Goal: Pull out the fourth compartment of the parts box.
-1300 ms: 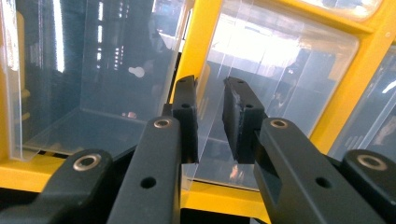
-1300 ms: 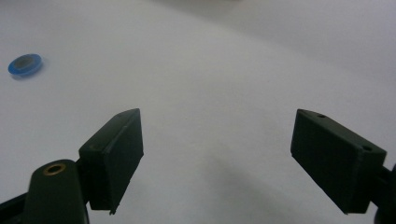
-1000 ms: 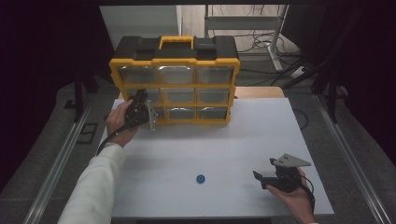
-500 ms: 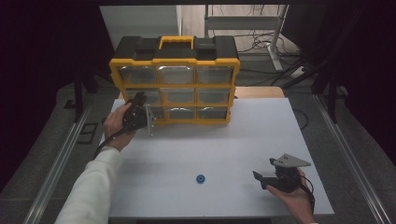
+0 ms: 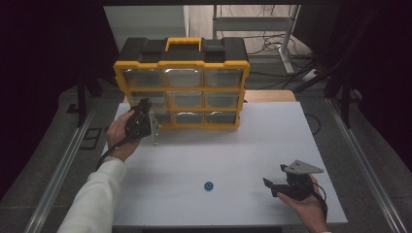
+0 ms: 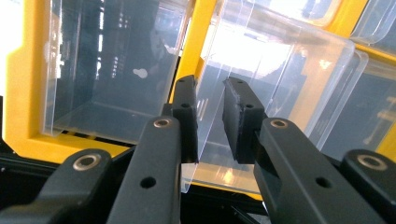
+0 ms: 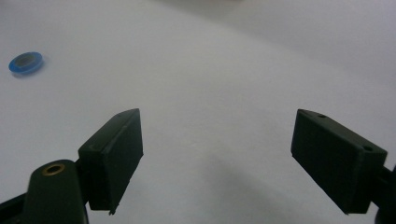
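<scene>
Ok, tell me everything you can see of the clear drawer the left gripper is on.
The clear drawer is transparent plastic, looks empty, and sits in the bottom row at the left end of the yellow organizer. It is pulled partway out and tilted, not flush with its neighbours. The left gripper has its black jaws on either side of the drawer's front wall, close to or pinching it. The yellow frame surrounds it.

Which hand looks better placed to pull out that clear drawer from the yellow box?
The left. The left gripper already has its jaws around the clear drawer wall at the organizer, while the right gripper rests open on the table, far off.
</scene>
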The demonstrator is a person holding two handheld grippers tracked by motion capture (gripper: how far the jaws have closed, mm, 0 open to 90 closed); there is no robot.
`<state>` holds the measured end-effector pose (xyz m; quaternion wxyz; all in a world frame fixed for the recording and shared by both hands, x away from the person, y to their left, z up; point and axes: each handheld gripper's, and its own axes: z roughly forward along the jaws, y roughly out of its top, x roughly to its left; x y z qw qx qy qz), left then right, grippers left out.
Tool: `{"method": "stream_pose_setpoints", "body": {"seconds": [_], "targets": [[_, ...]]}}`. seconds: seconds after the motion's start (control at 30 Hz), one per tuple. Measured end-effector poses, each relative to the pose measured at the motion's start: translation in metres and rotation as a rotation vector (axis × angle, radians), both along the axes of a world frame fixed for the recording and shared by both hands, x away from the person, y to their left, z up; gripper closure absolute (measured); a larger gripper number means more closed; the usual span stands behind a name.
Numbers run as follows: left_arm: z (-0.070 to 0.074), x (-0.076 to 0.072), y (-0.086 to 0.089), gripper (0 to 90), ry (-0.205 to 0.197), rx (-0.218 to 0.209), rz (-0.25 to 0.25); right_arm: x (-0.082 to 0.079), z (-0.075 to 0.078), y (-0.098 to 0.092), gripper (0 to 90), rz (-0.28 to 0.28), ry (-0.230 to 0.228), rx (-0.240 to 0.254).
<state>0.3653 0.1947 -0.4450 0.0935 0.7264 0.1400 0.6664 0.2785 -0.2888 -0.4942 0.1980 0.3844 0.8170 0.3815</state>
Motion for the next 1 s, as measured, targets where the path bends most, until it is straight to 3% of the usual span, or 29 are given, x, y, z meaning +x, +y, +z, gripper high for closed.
{"method": "stream_pose_setpoints", "body": {"seconds": [0.27, 0.4, 1.0], "targets": [[0.001, -0.007, 0.001, 75.7, 0.003, -0.010, -0.003, 0.000, 0.001, -0.001, 17.3, -0.003, -0.004, 0.001], [0.001, -0.012, 0.003, 74.5, 0.011, -0.056, -0.016, 0.000, 0.000, 0.000, 17.3, -0.001, -0.002, -0.003], [0.000, -0.026, 0.003, 75.0, 0.007, -0.029, -0.026, -0.001, 0.002, -0.001, 17.4, -0.004, -0.009, 0.005]]}}
